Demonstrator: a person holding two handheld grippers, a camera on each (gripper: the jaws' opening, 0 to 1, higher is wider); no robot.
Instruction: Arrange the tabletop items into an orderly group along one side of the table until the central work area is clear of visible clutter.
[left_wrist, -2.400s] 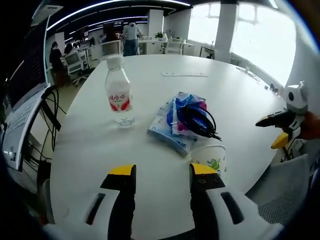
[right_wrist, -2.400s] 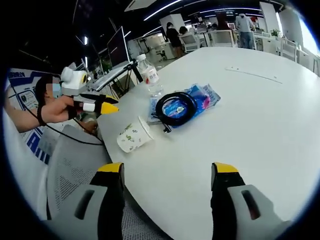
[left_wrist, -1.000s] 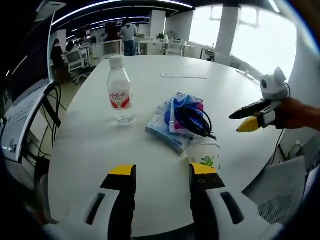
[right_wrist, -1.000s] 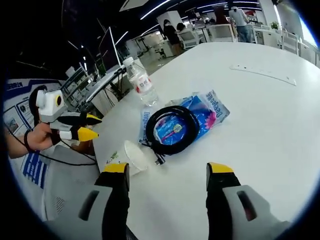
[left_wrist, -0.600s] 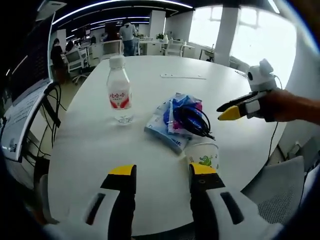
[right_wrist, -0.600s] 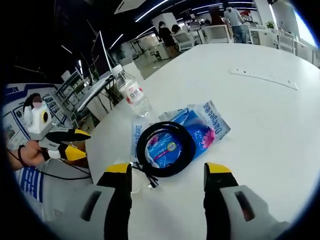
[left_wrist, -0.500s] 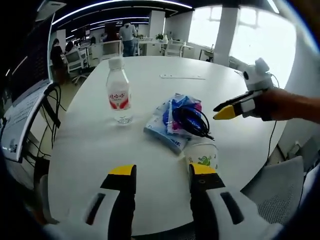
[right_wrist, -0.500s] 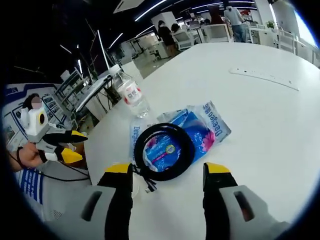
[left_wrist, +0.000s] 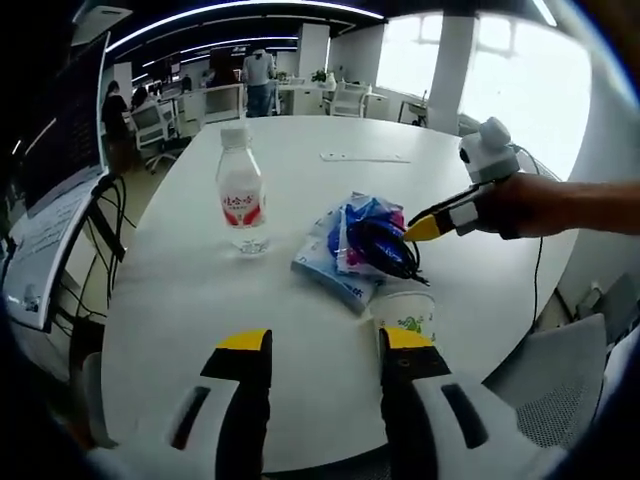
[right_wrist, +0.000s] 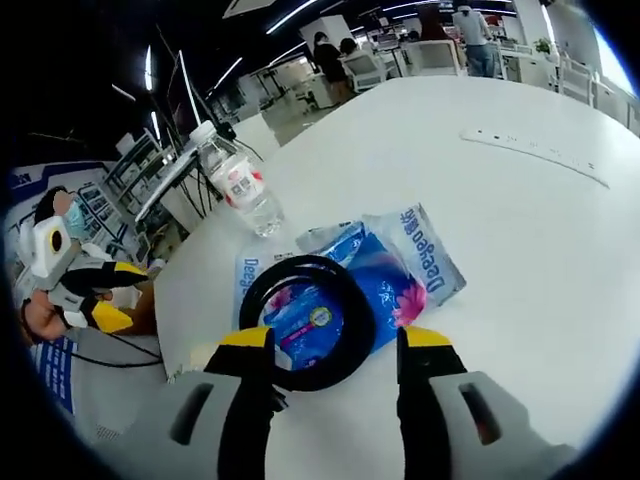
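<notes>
On the round white table (left_wrist: 180, 300) stand a clear water bottle (left_wrist: 242, 195) with a red label, a stack of blue tissue packs (left_wrist: 335, 250) topped by a coiled black cable (left_wrist: 385, 245), and a paper cup (left_wrist: 405, 315) near the edge. My left gripper (left_wrist: 325, 345) is open over the near table edge, nothing between its jaws. My right gripper (left_wrist: 428, 226), held by a hand (left_wrist: 540, 205), reaches in from the right to the cable. In the right gripper view my right gripper (right_wrist: 335, 345) is open, its jaws either side of the cable (right_wrist: 362, 318) on the tissue packs (right_wrist: 405, 265). The bottle (right_wrist: 240, 185) stands beyond.
A thin white strip (left_wrist: 365, 156) lies farther across the table (right_wrist: 540, 250). A grey mesh chair (left_wrist: 560, 375) stands at the table's right edge. Cables and a screen (left_wrist: 40, 260) hang off the left side. My left gripper (right_wrist: 100, 290) shows at the left. Office desks and people are behind.
My right gripper has moved in across the table to the cable coil, which now lies between its jaw tips. My left gripper has hardly moved. The objects lie as before.
</notes>
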